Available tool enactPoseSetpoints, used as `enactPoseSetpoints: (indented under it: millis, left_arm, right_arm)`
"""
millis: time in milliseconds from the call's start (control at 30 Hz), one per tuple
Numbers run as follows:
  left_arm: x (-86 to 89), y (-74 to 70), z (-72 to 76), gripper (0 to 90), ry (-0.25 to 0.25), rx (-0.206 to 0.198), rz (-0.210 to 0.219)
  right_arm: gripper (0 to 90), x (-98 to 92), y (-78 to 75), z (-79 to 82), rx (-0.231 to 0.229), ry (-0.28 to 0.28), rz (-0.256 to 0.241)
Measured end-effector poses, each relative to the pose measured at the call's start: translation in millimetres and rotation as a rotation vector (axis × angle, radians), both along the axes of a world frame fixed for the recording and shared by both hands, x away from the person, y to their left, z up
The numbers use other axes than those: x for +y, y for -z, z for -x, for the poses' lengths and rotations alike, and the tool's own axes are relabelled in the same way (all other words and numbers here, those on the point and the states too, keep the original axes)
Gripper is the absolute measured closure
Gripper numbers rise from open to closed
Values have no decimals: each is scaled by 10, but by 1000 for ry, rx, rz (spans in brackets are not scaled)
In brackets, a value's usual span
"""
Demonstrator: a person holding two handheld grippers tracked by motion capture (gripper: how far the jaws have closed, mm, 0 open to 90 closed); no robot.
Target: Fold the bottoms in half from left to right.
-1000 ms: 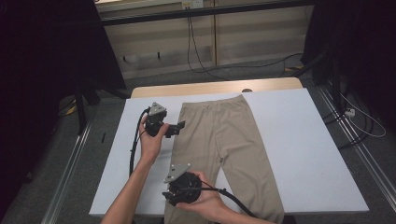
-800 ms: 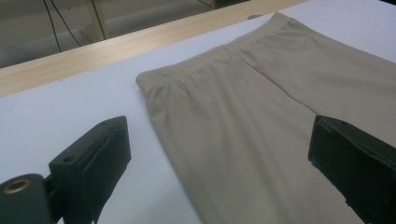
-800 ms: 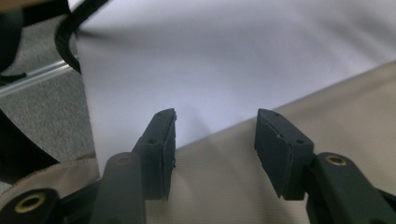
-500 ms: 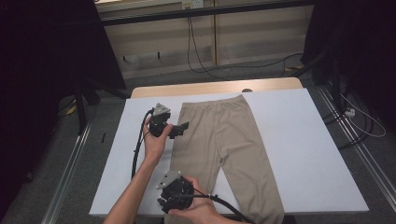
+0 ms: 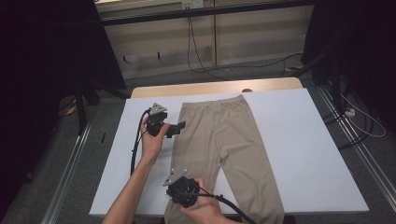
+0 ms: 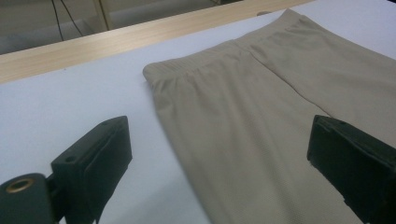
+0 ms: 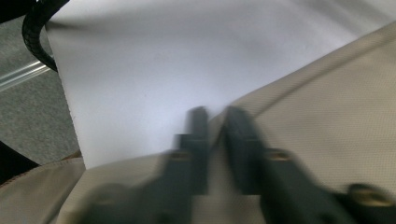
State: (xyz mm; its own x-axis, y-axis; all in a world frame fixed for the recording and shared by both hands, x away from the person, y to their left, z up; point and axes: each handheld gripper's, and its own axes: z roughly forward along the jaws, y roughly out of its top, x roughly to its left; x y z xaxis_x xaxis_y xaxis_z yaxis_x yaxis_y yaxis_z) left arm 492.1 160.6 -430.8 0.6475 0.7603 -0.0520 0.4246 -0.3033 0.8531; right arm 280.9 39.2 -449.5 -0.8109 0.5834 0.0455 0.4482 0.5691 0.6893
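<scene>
at the left of the high view a dark frame and grey floor (image 5: pixel 46 154) flank the surface (image 5: pixel 303 154), which is covered in white with a wooden strip showing at its far edge; on it lie beige trousers (image 5: pixel 224 135), spread flat, waistband toward the far edge and both legs running back toward the person, the ends reaching the near edge; the left gripper (image 5: pixel 175 128) is held up in the person's left hand (image 5: pixel 152 142) just beside the trousers' left side, below the waistband corner, its cable looping down along the forearm; in the left gripper view its jaws stand wide apart, one over bare white, the other over cloth, so the side seam runs between them, which reads as lining up for a pinch on that edge; moving right, the right gripper (image 7: pixel 217 135) sits low near the front edge at the left leg's lower part; in the right gripper view, though blurred, its jaws are nearly together with a raised fold of the trousers' edge caught between them, seemingly pinched; my guess is that both hands are taking one side of the garment to fold or lift it.
</scene>
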Motion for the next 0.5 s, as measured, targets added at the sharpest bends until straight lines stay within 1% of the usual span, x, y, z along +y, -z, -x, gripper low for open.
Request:
enactPoseSetpoints:
  millis: [33, 67, 100, 167, 200, 233, 267, 300, 333, 367, 400, 433, 467, 500]
  left_arm:
    - [1, 4, -17, 83, 5, -10, -13]
    - [12, 8, -44, 102, 5, -13, -15]
    - [20, 15, -78, 103, -4, -7, -4]
    - [27, 21, -170, 103, -38, 18, -9]
    - [32, 16, -213, 108, -44, 20, -28]
    - [31, -2, -240, 151, -59, 9, -58]
    - [33, -2, -273, 225, -71, -17, -76]
    - [40, 4, -323, 268, -90, -10, -59]
    - [50, 9, -386, 277, -98, 24, -30]
    - [49, 16, -441, 293, -104, 39, -18]
    - [32, 32, -496, 336, -110, 48, -9]
    - [19, 42, -530, 374, -115, 62, -9]
    - [3, 61, -569, 385, -121, 76, -13]
    - [-12, 92, -608, 414, -121, 87, 1]
  right_arm:
    - [900, -14, 1, -17, 14, -5, -5]
    - [900, -9, -11, -32, 18, -16, 1]
    - [900, -7, -30, -49, 28, -19, 7]
    - [900, 5, -62, -73, 41, -26, 6]
    - [900, 0, -77, -75, 41, -26, -10]
    - [900, -10, -93, -71, 40, -25, -21]
    - [900, -19, -104, -59, 39, -29, -37]
    - [900, -31, -110, -44, 27, -28, -52]
    - [900, -43, -113, -27, 29, -29, -57]
    - [900, -57, -114, -5, 35, -35, -66]
    - [900, -73, -117, 27, 42, -41, -71]
    - [900, -91, -118, 60, 45, -49, -69]
    - [900, -102, -123, 80, 45, -54, -72]
    - [900, -120, -136, 106, 44, -63, -72]
